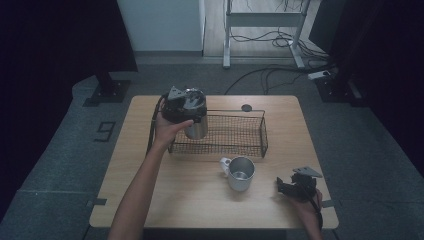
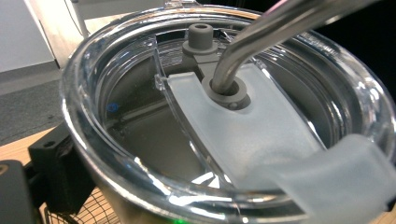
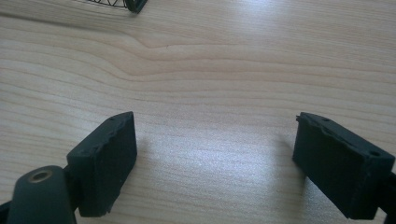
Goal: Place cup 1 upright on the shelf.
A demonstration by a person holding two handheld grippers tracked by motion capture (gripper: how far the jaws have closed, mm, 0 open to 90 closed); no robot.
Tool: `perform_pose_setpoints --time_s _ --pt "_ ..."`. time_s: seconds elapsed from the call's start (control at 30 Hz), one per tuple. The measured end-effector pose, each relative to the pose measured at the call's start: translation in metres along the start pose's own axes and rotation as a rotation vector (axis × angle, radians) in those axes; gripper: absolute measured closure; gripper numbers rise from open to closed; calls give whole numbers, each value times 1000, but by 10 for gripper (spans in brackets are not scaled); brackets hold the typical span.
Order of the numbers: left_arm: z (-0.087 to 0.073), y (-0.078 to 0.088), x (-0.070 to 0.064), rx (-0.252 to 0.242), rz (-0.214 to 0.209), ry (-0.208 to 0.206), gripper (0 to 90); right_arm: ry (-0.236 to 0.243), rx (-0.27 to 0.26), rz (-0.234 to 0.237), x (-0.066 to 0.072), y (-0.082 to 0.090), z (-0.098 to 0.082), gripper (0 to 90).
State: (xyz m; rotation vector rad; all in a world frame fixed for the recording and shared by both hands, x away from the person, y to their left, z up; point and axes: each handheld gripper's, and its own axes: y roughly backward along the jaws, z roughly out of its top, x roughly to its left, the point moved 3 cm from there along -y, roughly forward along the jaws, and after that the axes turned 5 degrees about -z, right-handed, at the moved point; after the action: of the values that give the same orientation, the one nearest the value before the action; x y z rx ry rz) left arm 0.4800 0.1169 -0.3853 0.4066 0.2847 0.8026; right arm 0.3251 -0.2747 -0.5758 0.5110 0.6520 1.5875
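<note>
A steel tumbler [image 1: 196,129] with a clear lid [image 2: 126,126] and a bent metal straw [image 2: 261,37] stands upright at the left end of the black wire basket [image 1: 235,150]. My left gripper [image 1: 192,112] comes at it from above and is shut on its top. One black pad [image 2: 51,172] presses against the tumbler's side just under the lid; the other pad is hidden. A steel mug [image 1: 241,173], its handle to the left, sits on the table in front of the basket. My right gripper [image 1: 287,186] [image 3: 215,158] rests low at the front right, open over bare wood.
The wooden table [image 1: 200,200] has a small dark round hole [image 1: 246,107] behind the basket. A corner of the basket [image 3: 133,4] shows at the top of the right gripper view. Cables and a desk frame [image 1: 265,30] stand on the floor beyond.
</note>
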Motion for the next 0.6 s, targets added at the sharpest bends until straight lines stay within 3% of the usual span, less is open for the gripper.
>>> perform_pose_setpoints --time_s 0.4,0.6 --pt "-3 -11 6 15 35 8 38 1 -1 -1 0 0 0 134" --pt "-10 -17 6 30 33 13 38 1 -1 -1 0 0 0 134"
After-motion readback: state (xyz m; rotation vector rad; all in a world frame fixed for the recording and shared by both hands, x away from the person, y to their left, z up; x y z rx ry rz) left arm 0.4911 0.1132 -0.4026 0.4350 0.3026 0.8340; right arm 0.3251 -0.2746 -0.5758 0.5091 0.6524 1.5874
